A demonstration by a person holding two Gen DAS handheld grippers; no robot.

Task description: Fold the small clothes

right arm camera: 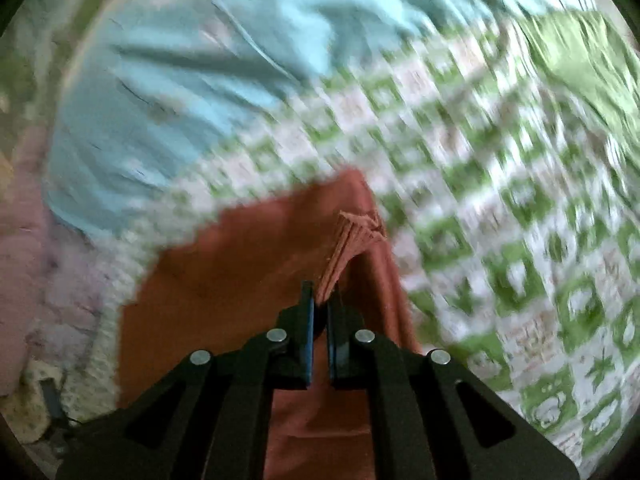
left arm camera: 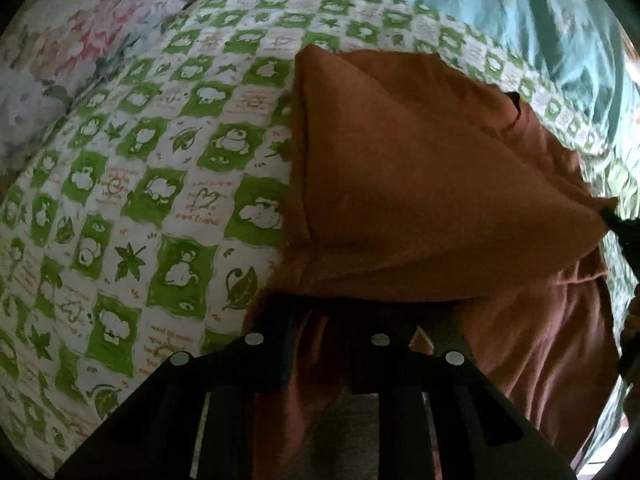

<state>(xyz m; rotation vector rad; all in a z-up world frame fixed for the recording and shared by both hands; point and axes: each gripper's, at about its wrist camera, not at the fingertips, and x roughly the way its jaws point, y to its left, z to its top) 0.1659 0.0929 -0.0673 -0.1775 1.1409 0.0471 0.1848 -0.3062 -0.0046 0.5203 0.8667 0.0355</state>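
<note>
A rust-orange garment [left arm camera: 400,160] lies on a green-and-white checked bedsheet [left arm camera: 160,200], with one layer lifted and folded over itself. My left gripper [left arm camera: 360,316] points down at its near edge. The folded cloth covers the fingertips and cloth lies between the fingers, so their grip is hidden. My right gripper [right arm camera: 322,292] is shut on a ribbed edge of the garment [right arm camera: 240,260] and holds it raised. In the left wrist view the right gripper [left arm camera: 624,228] shows as a dark shape at the far right, at the corner of the lifted fold.
A teal blanket [left arm camera: 520,20] lies bunched beyond the garment, also in the right wrist view [right arm camera: 180,80]. Floral fabric [left arm camera: 80,40] sits at the far left. A green cloth [right arm camera: 580,60] lies on the sheet [right arm camera: 500,200], and pinkish fabric [right arm camera: 24,240] at the left.
</note>
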